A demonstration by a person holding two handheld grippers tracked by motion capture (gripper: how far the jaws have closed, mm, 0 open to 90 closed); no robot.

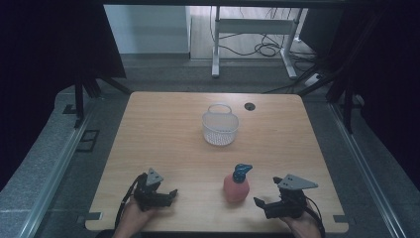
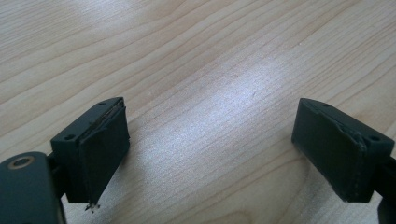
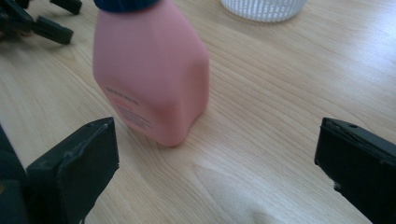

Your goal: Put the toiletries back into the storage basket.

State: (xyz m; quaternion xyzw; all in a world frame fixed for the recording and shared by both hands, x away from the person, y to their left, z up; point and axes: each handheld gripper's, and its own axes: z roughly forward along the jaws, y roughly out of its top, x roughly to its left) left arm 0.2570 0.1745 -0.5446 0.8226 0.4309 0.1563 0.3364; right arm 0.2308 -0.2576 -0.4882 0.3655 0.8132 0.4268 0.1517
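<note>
Right gripper (image 3: pixel 215 168): jaws spread wide, nothing held. Pink plastic bottle with blue pump top (image 3: pixel 152 70) stands upright just ahead, toward its left jaw, apart. White perforated plastic basket (image 3: pixel 264 8) beyond. Left gripper (image 2: pixel 212 149): wide, over bare light wooden table (image 2: pixel 205 56).

This is looking like a lab or test room set up for recording. A bare wooden table (image 1: pixel 163 148) with a cable port (image 1: pixel 249 106) is standing inside a frame of metal rails (image 1: pixel 54 168) hung with black curtains (image 1: pixel 54 44) (blocking off the sides). Behind, cables (image 1: pixel 262 48) are trailing under a white desk frame (image 1: pixel 252 27).
</note>
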